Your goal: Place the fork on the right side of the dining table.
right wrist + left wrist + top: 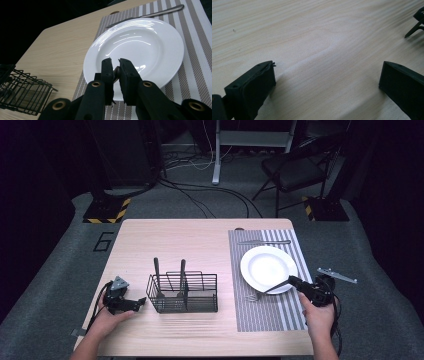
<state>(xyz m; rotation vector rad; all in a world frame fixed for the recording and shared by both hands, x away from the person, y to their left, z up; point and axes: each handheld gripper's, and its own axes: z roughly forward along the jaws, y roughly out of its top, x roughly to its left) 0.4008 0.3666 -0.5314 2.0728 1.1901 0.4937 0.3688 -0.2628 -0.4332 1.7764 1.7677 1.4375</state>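
Observation:
My right gripper [292,281] hangs over the near right edge of a white plate [267,262], shut on the handle of a fork [255,296]. The fork slants down to the left, its tines on the striped placemat [270,315]. In the right gripper view a bit of metal handle [116,73] shows between the nearly closed jaws of the right gripper [115,61], above the plate [155,42]. My left gripper [140,302] rests on the table left of a black wire basket [200,300]. In the left gripper view, the left gripper [327,72] has wide-apart jaws with bare wood between them.
Two utensil handles [156,269] stand upright in the basket. A knife [264,242] lies across the placemat beyond the plate. A small grey bracket [337,275] sticks out past the table's right edge. Bare wood [170,240] stretches behind the basket.

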